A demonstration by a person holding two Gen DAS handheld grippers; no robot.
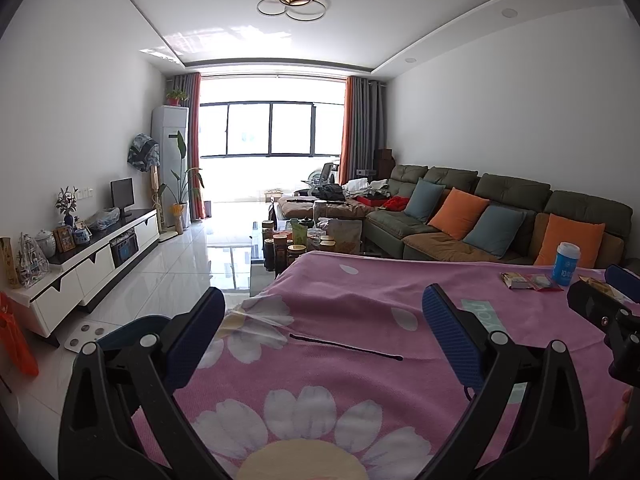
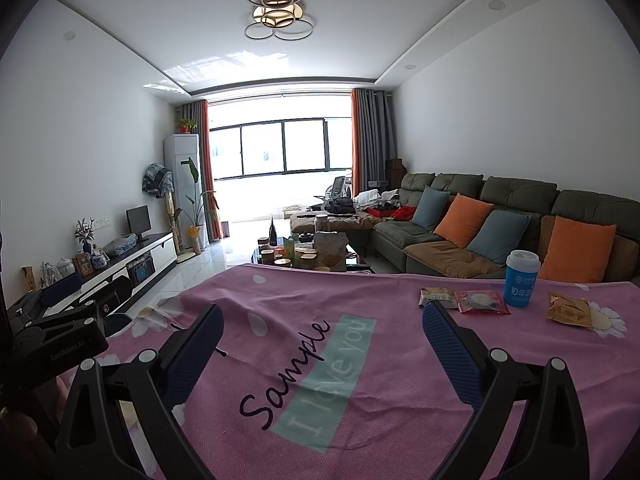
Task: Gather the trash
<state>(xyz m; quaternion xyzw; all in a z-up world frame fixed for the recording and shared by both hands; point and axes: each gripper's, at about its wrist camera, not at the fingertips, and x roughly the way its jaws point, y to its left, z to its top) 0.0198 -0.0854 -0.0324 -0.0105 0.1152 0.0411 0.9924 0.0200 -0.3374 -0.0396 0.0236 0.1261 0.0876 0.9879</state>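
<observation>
A table under a pink flowered cloth (image 2: 280,312) holds the trash at its far right. There a blue paper cup (image 2: 520,280) stands upright, with a pale snack wrapper (image 2: 437,296) and a red wrapper (image 2: 482,302) to its left and a gold wrapper (image 2: 570,311) to its right. The cup (image 1: 566,262) and the wrappers (image 1: 530,281) also show in the left wrist view. My right gripper (image 2: 322,318) is open and empty above the cloth, short of the wrappers. My left gripper (image 1: 323,302) is open and empty over the table's left part.
A cluttered coffee table (image 2: 312,254) stands beyond the table. A green sofa with orange and blue cushions (image 2: 480,232) runs along the right wall. A white TV cabinet (image 1: 100,252) lines the left wall. A dark bin rim (image 1: 132,330) shows beside the left fingers.
</observation>
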